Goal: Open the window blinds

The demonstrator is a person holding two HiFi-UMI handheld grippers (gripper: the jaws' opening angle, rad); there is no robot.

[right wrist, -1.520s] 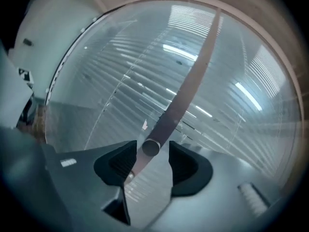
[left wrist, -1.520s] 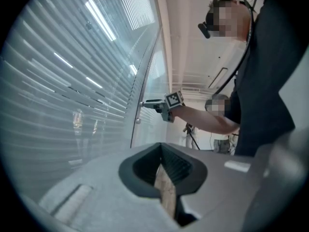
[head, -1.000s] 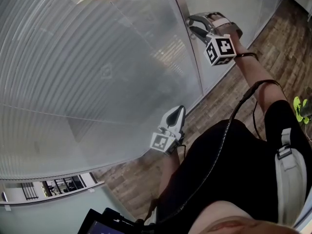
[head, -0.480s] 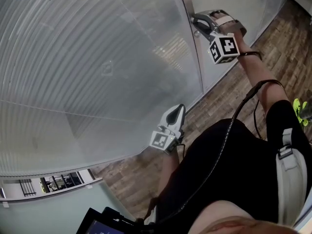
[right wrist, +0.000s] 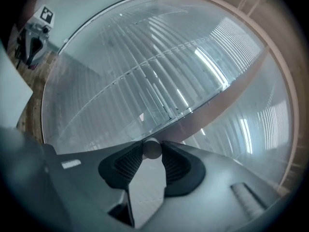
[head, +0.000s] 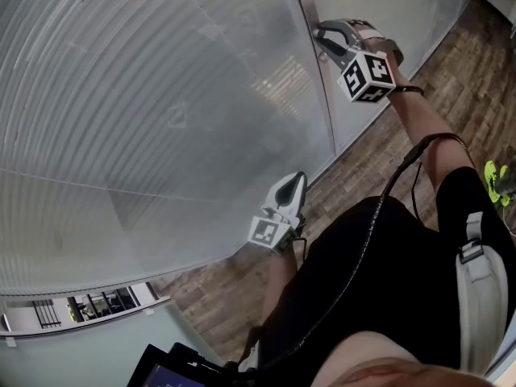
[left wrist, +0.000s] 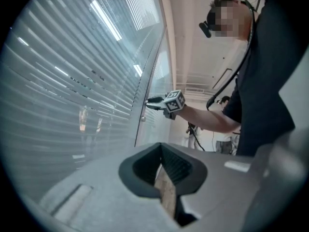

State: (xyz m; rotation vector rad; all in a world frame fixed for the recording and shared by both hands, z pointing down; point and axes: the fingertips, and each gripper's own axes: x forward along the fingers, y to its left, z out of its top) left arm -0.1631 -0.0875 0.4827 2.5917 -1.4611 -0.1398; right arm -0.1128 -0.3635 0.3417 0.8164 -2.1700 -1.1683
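Observation:
The closed slatted blinds (head: pixel 161 119) sit behind glass and fill the left of the head view. My right gripper (head: pixel 317 37) is raised to the upright window frame (head: pixel 321 87) at the top. In the right gripper view its pads press from both sides on a small round grey knob (right wrist: pixel 152 150), so the right gripper (right wrist: pixel 152 148) is shut on it. My left gripper (head: pixel 300 179) hangs lower, near the glass, and touches nothing. Its jaws meet at the tips in the left gripper view, where the left gripper (left wrist: pixel 161 146) is shut and holds nothing.
A brown wood floor (head: pixel 379 160) runs along the foot of the window. Below the blinds' bottom edge, a strip of bare glass (head: pixel 81 306) shows buildings outside. A black cable (head: pixel 379 216) trails down my body. A dark screen (head: pixel 169 371) shows at the bottom left.
My right gripper's jaws have closed in on the knob and the gripper has rolled, so its marker cube shows a different face. The left gripper has not moved.

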